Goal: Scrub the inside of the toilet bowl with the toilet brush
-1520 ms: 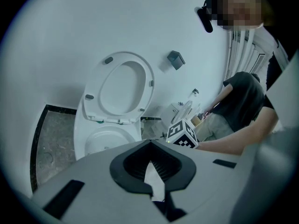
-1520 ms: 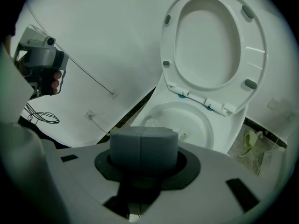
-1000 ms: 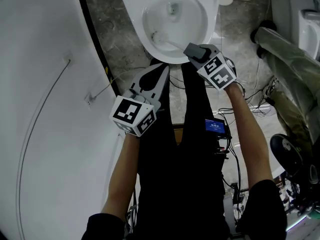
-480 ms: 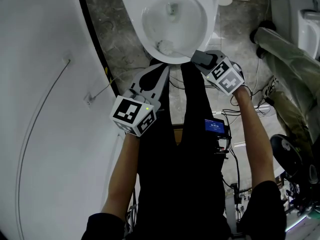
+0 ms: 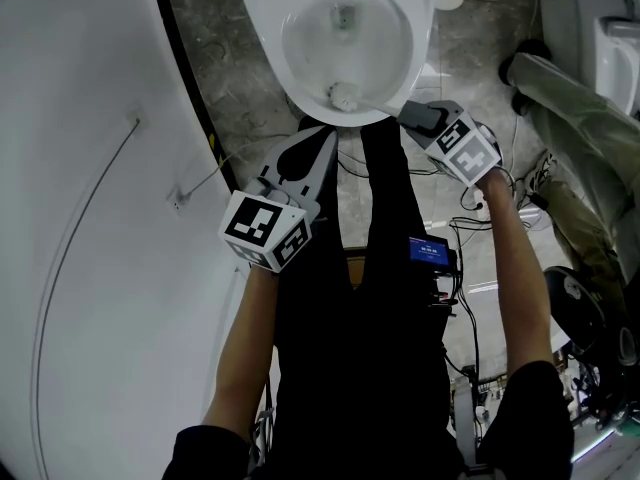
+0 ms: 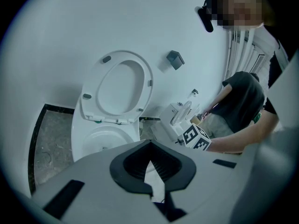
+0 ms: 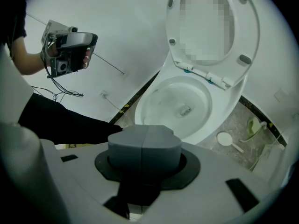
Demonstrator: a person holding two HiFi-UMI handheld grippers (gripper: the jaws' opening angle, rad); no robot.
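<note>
The white toilet bowl (image 5: 400,38) stands at the top of the head view with its seat (image 6: 119,85) lifted. A white toilet brush (image 5: 343,95) has its head inside the bowl, low against the near wall. Its thin handle runs right to my right gripper (image 5: 412,116), which is shut on it just outside the rim. In the right gripper view the grey jaws (image 7: 145,141) are pressed together above the bowl (image 7: 177,107), and the brush is hidden beneath them. My left gripper (image 5: 328,138) hangs shut and empty just short of the bowl's near rim; its pads (image 6: 161,169) hold nothing.
A curved white wall (image 5: 90,168) fills the left side, edged by a dark strip (image 5: 190,78). Cables (image 5: 520,208) lie on the grey stone floor. A second person (image 5: 580,118) crouches at the right. A small white round-headed tool (image 7: 225,139) lies on the floor behind the toilet.
My right gripper has moved right and slightly away, dragging the brush head from the bowl's left inner wall toward its near middle. The left gripper has stayed put.
</note>
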